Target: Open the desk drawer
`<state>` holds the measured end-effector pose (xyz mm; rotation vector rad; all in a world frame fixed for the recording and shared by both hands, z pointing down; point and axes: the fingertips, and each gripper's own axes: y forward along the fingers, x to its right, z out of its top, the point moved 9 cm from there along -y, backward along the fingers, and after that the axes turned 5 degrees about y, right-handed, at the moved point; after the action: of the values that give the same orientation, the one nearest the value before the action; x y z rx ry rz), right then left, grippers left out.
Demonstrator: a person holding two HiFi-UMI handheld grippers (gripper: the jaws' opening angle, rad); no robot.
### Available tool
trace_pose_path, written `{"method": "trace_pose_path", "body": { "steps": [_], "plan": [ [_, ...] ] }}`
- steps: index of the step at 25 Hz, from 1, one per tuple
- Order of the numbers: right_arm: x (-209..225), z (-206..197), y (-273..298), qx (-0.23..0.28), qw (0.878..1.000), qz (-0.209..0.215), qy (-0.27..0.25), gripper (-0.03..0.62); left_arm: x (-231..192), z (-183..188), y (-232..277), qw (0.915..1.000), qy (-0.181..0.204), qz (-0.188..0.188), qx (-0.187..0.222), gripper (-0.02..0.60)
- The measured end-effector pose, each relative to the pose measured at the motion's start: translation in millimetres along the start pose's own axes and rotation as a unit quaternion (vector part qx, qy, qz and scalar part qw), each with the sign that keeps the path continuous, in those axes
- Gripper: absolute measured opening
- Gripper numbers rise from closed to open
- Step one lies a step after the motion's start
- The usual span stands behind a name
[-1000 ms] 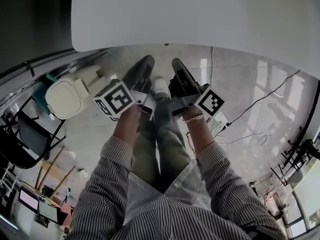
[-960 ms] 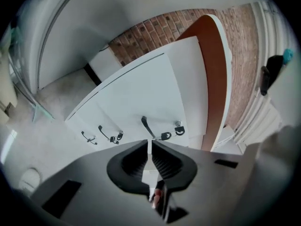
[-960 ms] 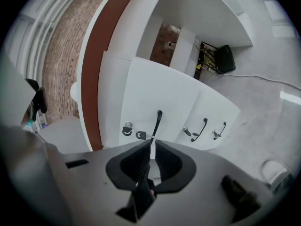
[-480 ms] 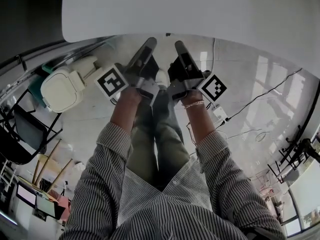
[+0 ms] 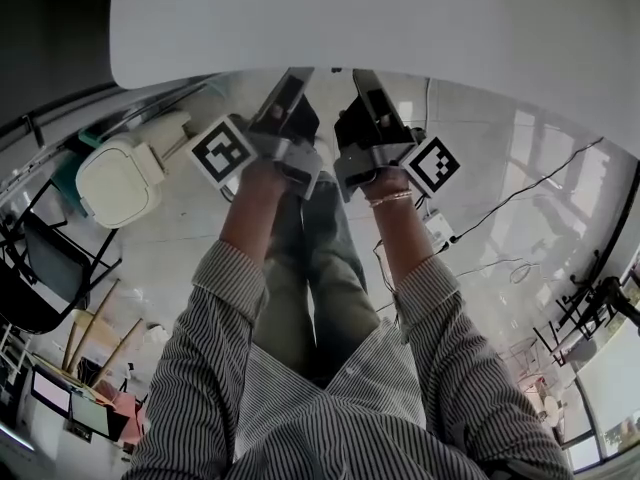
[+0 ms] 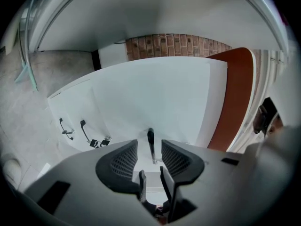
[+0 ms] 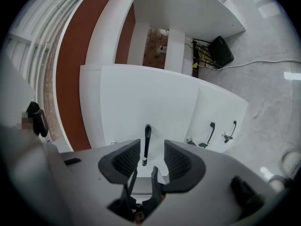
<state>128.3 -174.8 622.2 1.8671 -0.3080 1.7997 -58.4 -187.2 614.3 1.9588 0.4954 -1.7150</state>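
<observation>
Drawer (image 6: 160, 98) was not opened yet — left gripper (image 6: 149, 155) and right gripper (image 7: 146, 157) had just been spreading their jaws, handle (image 6: 150, 140) lined up between, ungrasped.

Striped shirt (image 5: 300, 418), dark trousers (image 5: 300, 288), thin bracelet (image 5: 390, 199) by right hand (image 5: 385, 179)

**Right gripper view.** The right gripper (image 7: 151, 153) faces a white drawer front (image 7: 141, 98). Its jaws have just been opening and now stand apart. A slim black handle (image 7: 147, 136) stands upright in this view and is seen in the gap between the ribbed pads (image 7: 126, 158), which do not press on it. To the right, an adjoining white panel (image 7: 221, 112) carries two more black handles (image 7: 210, 134) and a small metal fitting (image 7: 190, 140). A red-brown board (image 7: 77, 55) runs up the left side. Behind are a strip of brick wall (image 7: 153, 51), a black box (image 7: 221, 51) and a pale cable (image 7: 263, 64) on the grey floor (image 7: 270, 102).
</observation>
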Motion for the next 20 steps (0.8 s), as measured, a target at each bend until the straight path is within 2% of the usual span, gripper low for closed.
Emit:
{"method": "trace_pose_path", "body": {
  "steps": [9, 16, 20],
  "plan": [
    [-13, 0, -1, -0.001, 1.000, 0.005, -0.006, 0.167, 11, 0, 1, 0.9997, 0.001, -0.025, -0.005, 0.146],
    [1, 4, 21, 0.010, 1.000, 0.006, 0.005, 0.164, -8, 10, 14, 0.9996, -0.016, -0.022, 0.006, 0.143],
    [-1, 4, 20, 0.016, 1.000, 0.016, 0.006, 0.099, -8, 10, 13, 0.9997, -0.008, -0.024, 0.004, 0.113]
  ]
}}
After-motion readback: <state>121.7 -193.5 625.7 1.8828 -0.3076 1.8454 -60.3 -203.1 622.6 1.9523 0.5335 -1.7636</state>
